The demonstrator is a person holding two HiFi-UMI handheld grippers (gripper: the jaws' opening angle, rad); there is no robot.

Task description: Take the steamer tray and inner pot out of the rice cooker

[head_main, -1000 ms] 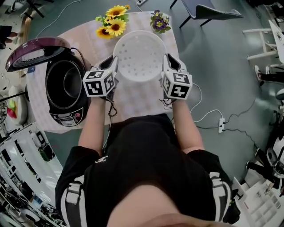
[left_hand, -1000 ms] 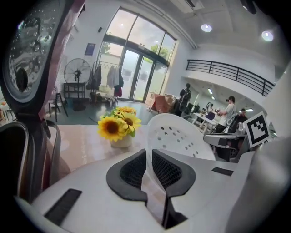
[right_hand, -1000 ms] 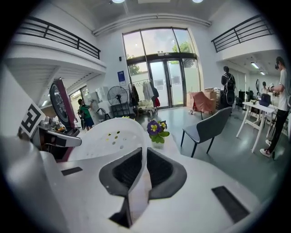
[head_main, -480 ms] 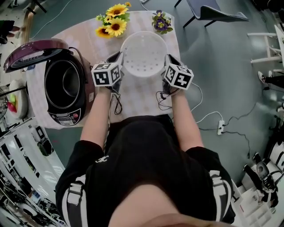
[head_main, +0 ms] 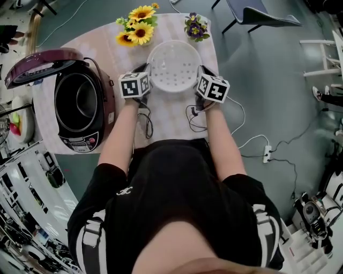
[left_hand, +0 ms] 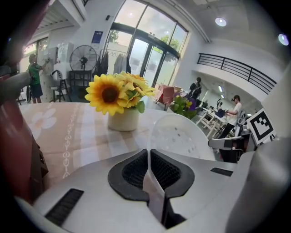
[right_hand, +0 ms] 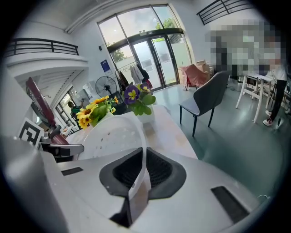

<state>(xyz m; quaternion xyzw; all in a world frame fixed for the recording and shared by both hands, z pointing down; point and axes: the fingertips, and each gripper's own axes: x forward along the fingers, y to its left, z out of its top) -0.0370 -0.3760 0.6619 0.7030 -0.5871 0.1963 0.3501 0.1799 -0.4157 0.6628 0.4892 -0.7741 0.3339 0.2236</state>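
The white perforated steamer tray (head_main: 174, 67) hangs low over the checked tablecloth, and I cannot tell whether it touches. My left gripper (head_main: 148, 75) is shut on its left rim and my right gripper (head_main: 200, 73) on its right rim. In the left gripper view the thin rim (left_hand: 179, 136) runs between the black pads of the left gripper (left_hand: 148, 157), whose jaws have just been closing on it. The right gripper view shows the right gripper (right_hand: 143, 166) pinching the tray's (right_hand: 113, 136) edge. The purple rice cooker (head_main: 80, 104) stands open at the left with the dark inner pot (head_main: 79, 100) inside.
The cooker's lid (head_main: 37, 61) stands raised at the far left. A sunflower vase (head_main: 136, 29) and a purple flower pot (head_main: 194, 25) stand just behind the tray. Loose cables (head_main: 195, 118) lie on the table's near part. A chair (head_main: 262, 16) stands beyond the table.
Both grippers have carried the tray down and a little away from the person, toward the flowers. The cooker has not moved.
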